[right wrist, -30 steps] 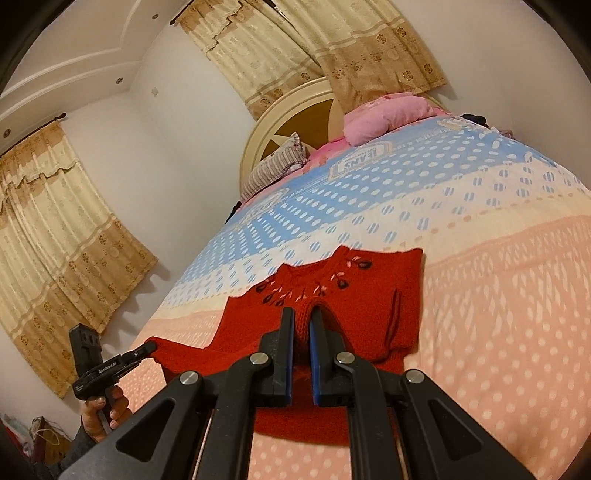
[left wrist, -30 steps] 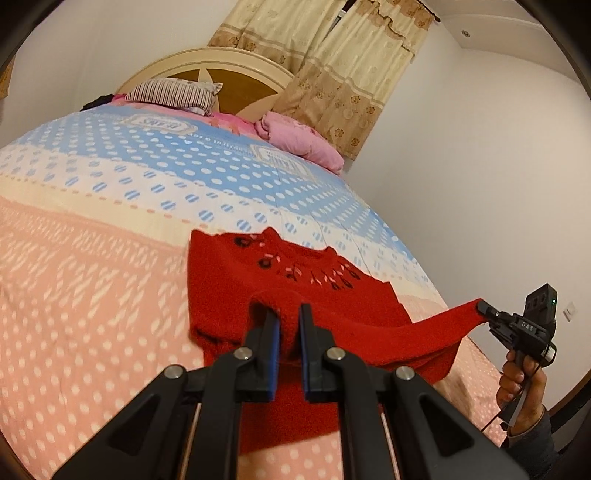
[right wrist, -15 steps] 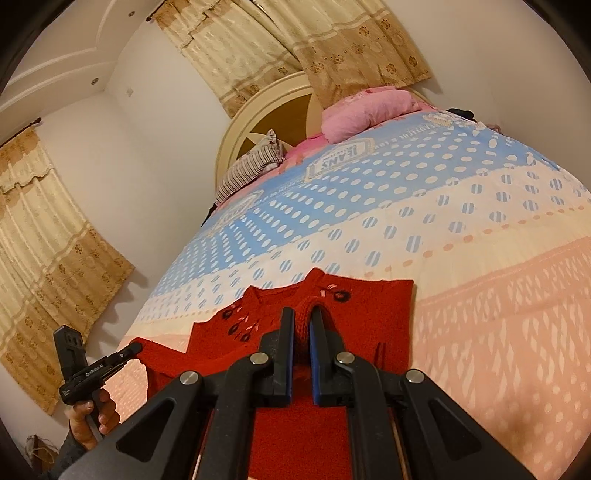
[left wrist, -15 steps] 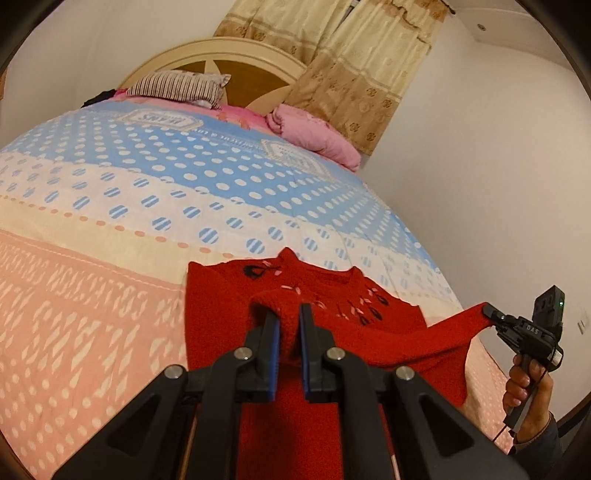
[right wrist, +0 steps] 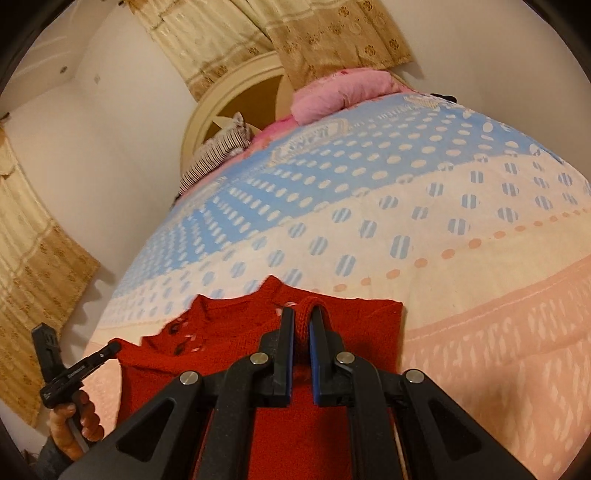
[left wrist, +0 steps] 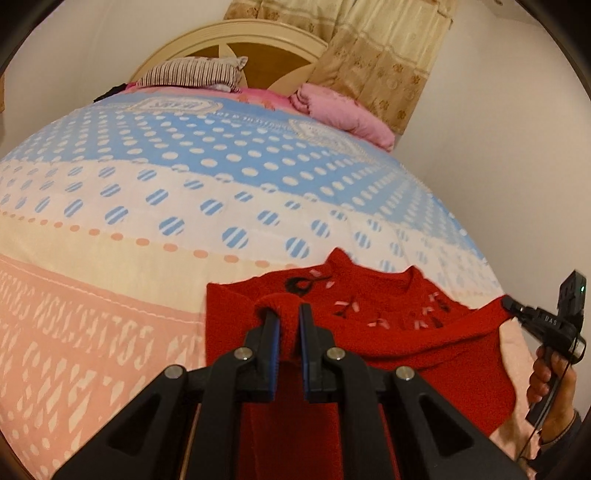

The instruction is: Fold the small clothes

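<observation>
Both grippers clamped, each pinching a fold of red knit.
Left gripper (left wrist: 287, 314) points toward 12 o'clock, pads pressed together; right gripper (right wrist: 302, 319) likewise, its hand (left wrist: 552, 391) at 4 o'clock in the left view.

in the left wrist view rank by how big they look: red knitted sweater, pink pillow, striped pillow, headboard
1. Red knitted sweater, largest, though nearest the camera.
2. Cream arched wooden headboard, partly hidden by pillows and curtain.
3. Pink pillow and striped pillow: they look alike in size, so no ranking.
</observation>
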Demonstrator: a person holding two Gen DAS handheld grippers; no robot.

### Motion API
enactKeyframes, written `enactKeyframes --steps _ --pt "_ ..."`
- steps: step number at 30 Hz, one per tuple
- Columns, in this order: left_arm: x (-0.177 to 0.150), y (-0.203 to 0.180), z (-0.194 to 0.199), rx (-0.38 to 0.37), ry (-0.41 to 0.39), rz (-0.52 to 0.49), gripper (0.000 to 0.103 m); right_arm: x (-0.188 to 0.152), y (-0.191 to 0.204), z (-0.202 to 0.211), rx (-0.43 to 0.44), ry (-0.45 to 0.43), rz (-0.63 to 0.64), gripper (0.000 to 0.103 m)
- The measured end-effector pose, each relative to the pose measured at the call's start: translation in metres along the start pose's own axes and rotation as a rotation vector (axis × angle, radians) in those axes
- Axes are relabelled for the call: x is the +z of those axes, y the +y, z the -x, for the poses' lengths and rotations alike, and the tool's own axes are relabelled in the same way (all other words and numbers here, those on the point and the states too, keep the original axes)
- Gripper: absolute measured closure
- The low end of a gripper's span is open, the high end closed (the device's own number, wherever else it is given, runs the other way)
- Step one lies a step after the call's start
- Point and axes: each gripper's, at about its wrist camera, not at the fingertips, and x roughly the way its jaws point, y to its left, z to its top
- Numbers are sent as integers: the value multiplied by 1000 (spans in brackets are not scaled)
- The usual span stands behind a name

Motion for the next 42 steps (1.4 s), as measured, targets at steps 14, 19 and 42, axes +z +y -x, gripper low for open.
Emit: enactKeyframes --steps 14,19,42 --pt "-29 -2 33 153 -70 -120 24 -31 16 -2 -53 43 132 26" --pt "-45 -2 27 216 -45 -157 24 -42 43 -11 -10 124 186 26" --pt "-32 -15 3 183 26 -206 44 -22 8 -24 -184 136 190 53"
